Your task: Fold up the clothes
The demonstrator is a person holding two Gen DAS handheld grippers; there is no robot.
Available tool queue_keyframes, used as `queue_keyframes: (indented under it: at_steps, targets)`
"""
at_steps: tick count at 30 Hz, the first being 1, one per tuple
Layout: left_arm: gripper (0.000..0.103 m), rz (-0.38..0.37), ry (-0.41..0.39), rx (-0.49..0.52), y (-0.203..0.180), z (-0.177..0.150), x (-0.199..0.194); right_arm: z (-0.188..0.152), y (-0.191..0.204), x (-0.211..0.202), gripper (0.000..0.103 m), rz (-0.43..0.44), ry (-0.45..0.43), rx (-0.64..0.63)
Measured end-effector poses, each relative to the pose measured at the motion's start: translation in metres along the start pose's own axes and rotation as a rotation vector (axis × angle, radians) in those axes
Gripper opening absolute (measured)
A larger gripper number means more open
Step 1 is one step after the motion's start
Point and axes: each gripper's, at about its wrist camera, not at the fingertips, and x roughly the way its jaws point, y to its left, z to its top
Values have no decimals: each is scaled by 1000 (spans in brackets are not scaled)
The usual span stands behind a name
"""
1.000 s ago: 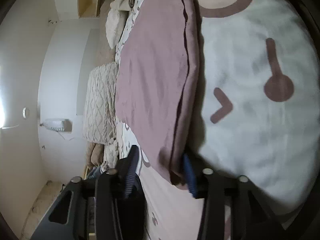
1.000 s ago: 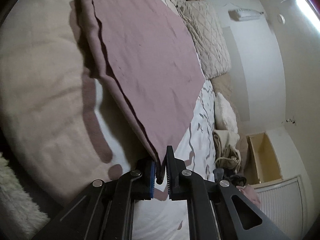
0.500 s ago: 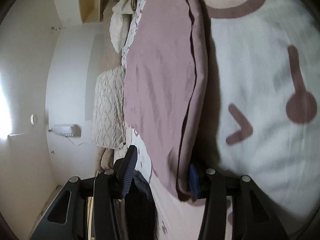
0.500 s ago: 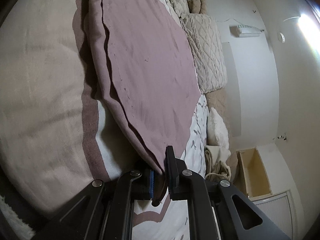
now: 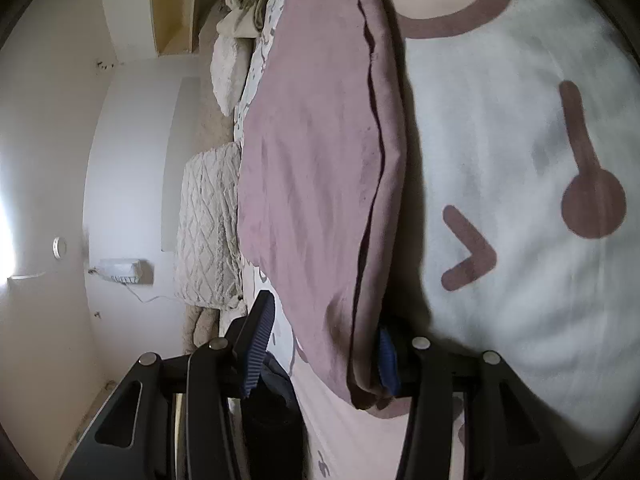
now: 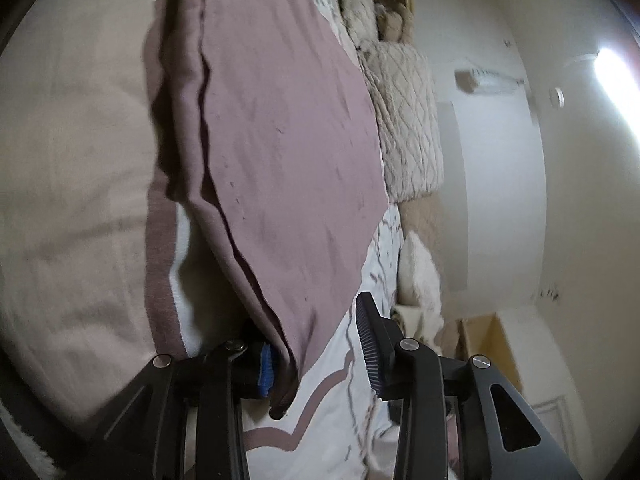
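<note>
Left gripper [image 5: 320, 344]: black two-finger frame, blue ribbed pads, jaws spread wide. A corner of the folded mauve cloth garment [image 5: 320, 168] hangs between the fingers, lying against the right-hand pad [image 5: 386, 354]; the left-hand pad [image 5: 258, 340] stands clear of the fabric, so nothing is pinched. Right gripper [image 6: 320, 354]: same build, jaws likewise spread. The garment's other near corner [image 6: 280, 184] droops beside its left-hand pad [image 6: 266, 368], touching or nearly so, hard to say which; the right-hand pad [image 6: 368, 348] is well apart from the cloth. The garment lies flat and folded in layers on the bed, with a dark seam line running along its doubled edge in both views. It rests across the white-and-cream fleece blanket with mauve-brown line and dot pattern [image 5: 520, 184], which covers the near side of the bed [image 6: 80, 200]. Past the garment's far edge, a white sheet with a grey branch print [image 6: 384, 256] shows. Along the bed's far edge sits a beige quilted cushion with diamond stitching [image 5: 208, 228], seen again in the right wrist view [image 6: 404, 128], and a fluffy white pillow [image 5: 230, 64] further along. A wall-mounted white air-conditioning unit [image 5: 120, 270] hangs on the pale wall behind. A yellowish wooden shelf box [image 5: 174, 8] stands near the bed's end. A bright ceiling light [image 6: 616, 80] glares in the right wrist view.
</note>
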Motion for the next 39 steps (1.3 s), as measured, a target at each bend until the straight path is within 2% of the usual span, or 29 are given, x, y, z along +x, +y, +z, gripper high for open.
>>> queue_keyframes:
  at_steps: [4,5,6,7,9,11,14,21,25,30,36,39]
  targets:
    - [45,-39,36,-48,4,1,5,0,-1,3,35,17,-2,-5]
    - [43,-55,48,-61,4,1,7,0,0,4,27,15,-4,-5]
    - [34,-72,58,-78,5,2,9,1,0,5,18,13,-6,-4]
    - [19,-91,69,-98,5,2,10,1,2,7,6,1,-7,-11]
    - [3,-127,90,-137,7,3,14,0,0,7,4,9,-5,2]
    - [3,-142,92,-175,11,5,12,0,-2,7,3,22,-1,18]
    - [2,-144,78,-290,36,9,3,3,-20,-2,2,35,-8,73]
    - [2,-27,31,-542,125,2,-49,9,-101,-38,1,-54,-38,218]
    - [2,19,1,-589,154,-5,-93,6,-139,-76,1,-75,-63,258]
    - [2,55,-40,-646,174,-6,-164,-6,-165,-150,1,-104,-94,291]
    - [2,99,-150,-718,190,-11,-253,-23,-199,-228,1,-36,-103,458]
    - [2,85,-149,-720,197,-13,-279,-29,-207,-261,1,-24,-105,495]
